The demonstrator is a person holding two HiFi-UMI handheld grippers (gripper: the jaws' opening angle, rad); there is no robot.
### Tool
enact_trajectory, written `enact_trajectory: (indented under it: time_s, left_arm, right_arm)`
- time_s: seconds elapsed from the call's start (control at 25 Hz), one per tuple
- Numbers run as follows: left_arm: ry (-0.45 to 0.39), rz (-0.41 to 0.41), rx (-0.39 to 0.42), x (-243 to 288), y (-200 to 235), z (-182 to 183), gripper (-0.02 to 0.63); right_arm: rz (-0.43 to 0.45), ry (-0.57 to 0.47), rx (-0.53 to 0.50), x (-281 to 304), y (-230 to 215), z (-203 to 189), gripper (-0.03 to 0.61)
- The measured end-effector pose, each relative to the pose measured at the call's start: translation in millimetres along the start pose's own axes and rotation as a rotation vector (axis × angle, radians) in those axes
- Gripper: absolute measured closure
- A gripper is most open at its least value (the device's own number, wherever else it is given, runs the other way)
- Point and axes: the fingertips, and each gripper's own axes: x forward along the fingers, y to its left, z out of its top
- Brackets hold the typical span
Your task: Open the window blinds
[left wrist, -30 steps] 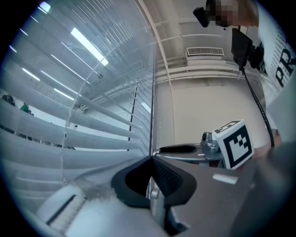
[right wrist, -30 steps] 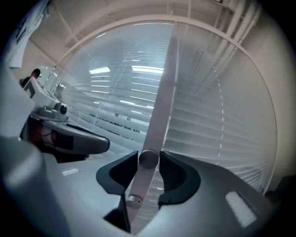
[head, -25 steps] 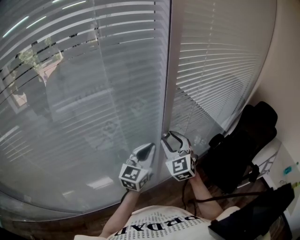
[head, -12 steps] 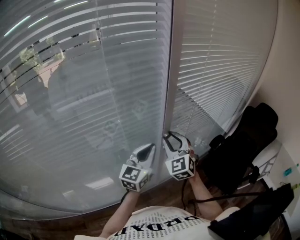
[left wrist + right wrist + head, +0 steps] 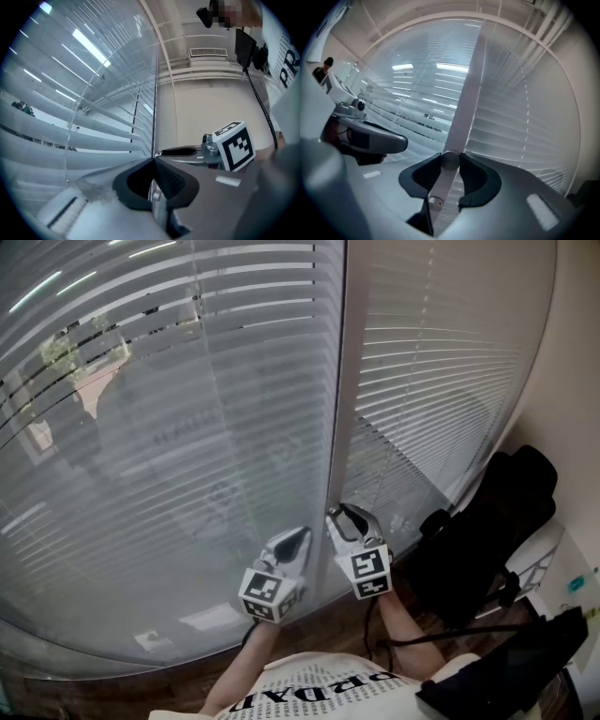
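Two slatted blinds hang side by side, the left blind (image 5: 169, 427) and the right blind (image 5: 431, 362), with a pale upright post (image 5: 339, 381) between them. Low on that post, my right gripper (image 5: 339, 514) has just been closing and is now shut on the round grey end of a tilt wand (image 5: 450, 160), which sits between its dark pads (image 5: 465, 174). My left gripper (image 5: 302, 532) points level at the left blind's lower part. Its jaw tips meet (image 5: 153, 160). A thin clear rod (image 5: 154, 93) runs down to them; I cannot tell whether it is pinched.
A black office chair (image 5: 487, 521) stands close on the right against the cream wall (image 5: 572, 381). A dark object (image 5: 506, 671) lies at the lower right over the wooden floor (image 5: 328, 620). A dark cord (image 5: 136, 108) hangs along the left blind.
The right gripper has rolled a little about its own axis, so its marker cube now sits tilted and slightly further right. The left gripper has stayed where it was.
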Motion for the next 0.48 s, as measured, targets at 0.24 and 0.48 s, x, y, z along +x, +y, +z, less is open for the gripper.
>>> enact_trajectory:
  time_s: [0.24,0.48]
  left_arm:
    - [-0.003,-0.009,0.0,1.5,0.3,-4.2,0.621]
    - [-0.001,-0.011,-0.003,2.2,0.2,-4.7,0.621]
  right_arm:
    - [0.007,-0.04,0.21,-0.1,-5.1,-1.5,0.445]
    - [0.011,-0.055,0.294,0.0,-6.1,-2.3,0.445]
